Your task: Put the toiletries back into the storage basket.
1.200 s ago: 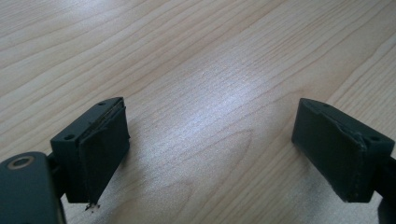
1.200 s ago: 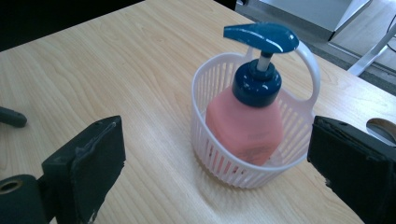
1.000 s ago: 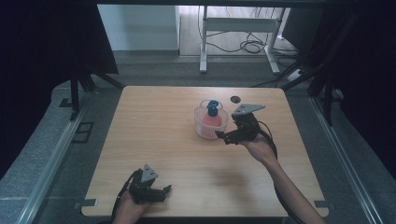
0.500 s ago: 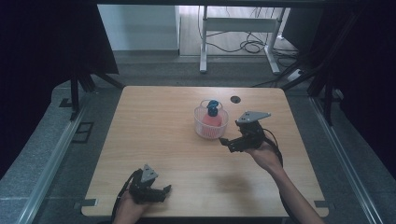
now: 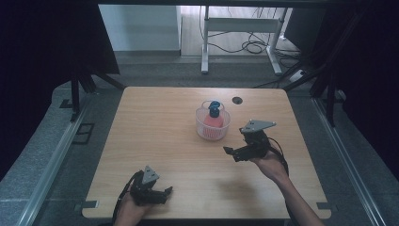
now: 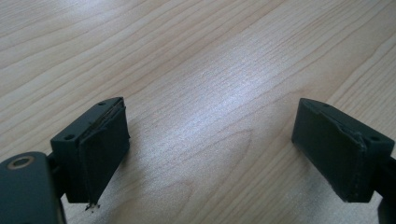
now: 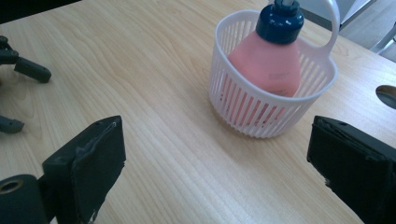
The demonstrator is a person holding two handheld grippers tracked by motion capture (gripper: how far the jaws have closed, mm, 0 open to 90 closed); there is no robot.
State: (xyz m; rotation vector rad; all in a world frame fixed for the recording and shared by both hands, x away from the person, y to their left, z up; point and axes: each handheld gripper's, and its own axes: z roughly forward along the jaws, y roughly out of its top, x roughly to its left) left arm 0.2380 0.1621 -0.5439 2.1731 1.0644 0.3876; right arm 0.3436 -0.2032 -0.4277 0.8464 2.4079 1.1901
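A white slatted basket (image 5: 212,128) stands right of the table's middle, with a pink bottle (image 5: 213,120) with a dark blue cap (image 5: 214,105) upright inside it. In the right gripper view the basket (image 7: 261,109) and bottle (image 7: 268,60) sit ahead and slightly right. My right gripper (image 5: 234,154) hovers just right of and nearer than the basket, apart from it, pointing left. It is open and holds nothing (image 7: 224,158). My left gripper (image 5: 164,195) rests at the near edge, open over bare wood (image 6: 215,140).
The wooden table (image 5: 155,132) has a dark round hole (image 5: 237,100) behind the basket to the right. Black curtains flank the table. A white frame and cables lie on the floor beyond it. The left gripper's jaw tips appear far left in the right gripper view.
My right gripper has drawn back from the basket toward the near edge, still open. The left gripper, basket and bottle have not moved.
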